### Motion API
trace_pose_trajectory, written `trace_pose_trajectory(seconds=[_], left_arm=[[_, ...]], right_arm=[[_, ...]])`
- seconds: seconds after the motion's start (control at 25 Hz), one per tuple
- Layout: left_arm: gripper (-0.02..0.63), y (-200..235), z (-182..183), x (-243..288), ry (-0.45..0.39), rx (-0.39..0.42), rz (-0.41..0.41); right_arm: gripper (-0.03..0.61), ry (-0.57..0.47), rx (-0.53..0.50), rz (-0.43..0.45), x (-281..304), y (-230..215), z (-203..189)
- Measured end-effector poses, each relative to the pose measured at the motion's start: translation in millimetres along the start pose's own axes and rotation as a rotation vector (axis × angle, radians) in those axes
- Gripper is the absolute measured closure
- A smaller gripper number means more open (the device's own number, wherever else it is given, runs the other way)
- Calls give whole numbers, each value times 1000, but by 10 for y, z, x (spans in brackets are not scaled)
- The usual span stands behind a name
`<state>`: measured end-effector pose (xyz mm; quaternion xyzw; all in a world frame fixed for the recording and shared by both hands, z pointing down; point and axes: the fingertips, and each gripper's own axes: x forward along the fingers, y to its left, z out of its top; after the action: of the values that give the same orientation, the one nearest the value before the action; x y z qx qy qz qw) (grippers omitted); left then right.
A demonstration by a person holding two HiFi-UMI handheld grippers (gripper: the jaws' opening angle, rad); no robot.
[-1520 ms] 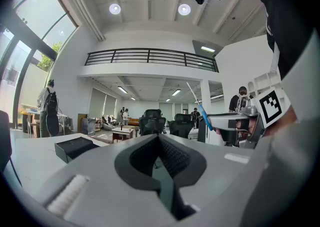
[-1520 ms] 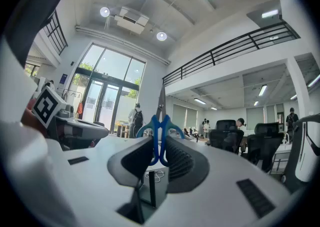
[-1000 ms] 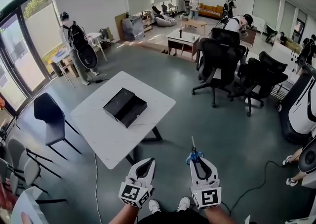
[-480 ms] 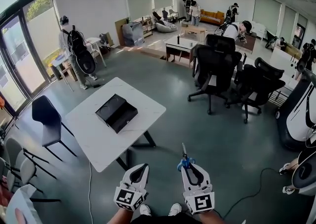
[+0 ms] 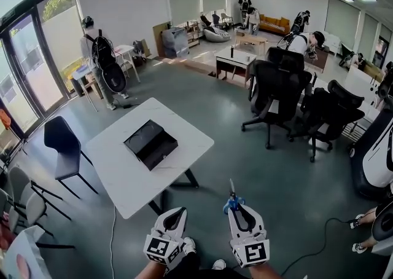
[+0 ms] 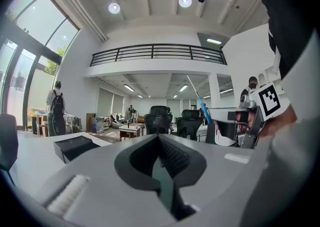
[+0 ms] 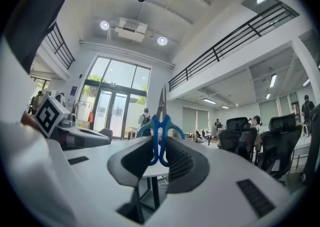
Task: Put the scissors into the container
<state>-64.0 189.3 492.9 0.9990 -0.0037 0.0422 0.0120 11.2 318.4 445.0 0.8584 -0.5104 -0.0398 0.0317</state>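
Jaws of the right gripper (image 7: 159,147) clamp the scissors (image 7: 160,121) by their blue plastic loop handles, held between ribbed dark pads. The thin metal blades point straight out past the jaw tips. On the left gripper (image 6: 161,157) the ribbed jaws are closed together on nothing. Ahead and left of both, well apart, a boxy black container (image 5: 151,144) sits on a smooth white table (image 5: 120,176).

Left tool (image 5: 179,212) closed, right tool (image 5: 237,208) clamped (on scissors (image 5: 231,196)), side by side
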Motion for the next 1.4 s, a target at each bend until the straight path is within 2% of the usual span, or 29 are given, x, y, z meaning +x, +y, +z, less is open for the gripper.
trace_pose_trajectory(seconds=[0.4,0.8,1.04,1.4], left_arm=[[604,712,114,352,-21,14,-17],[604,1497,110,398,-16,10,-33],[604,1769,86,415,-21,34,-55],[604,1932,85,506,-32,17,-74]], right_arm=[[491,11,-45,26,852,121,22],[491,28,-53,8,1549,415,0],[491,39,-66,-22,1794,527,21],[490,39,-68,-5,2032,587,4]])
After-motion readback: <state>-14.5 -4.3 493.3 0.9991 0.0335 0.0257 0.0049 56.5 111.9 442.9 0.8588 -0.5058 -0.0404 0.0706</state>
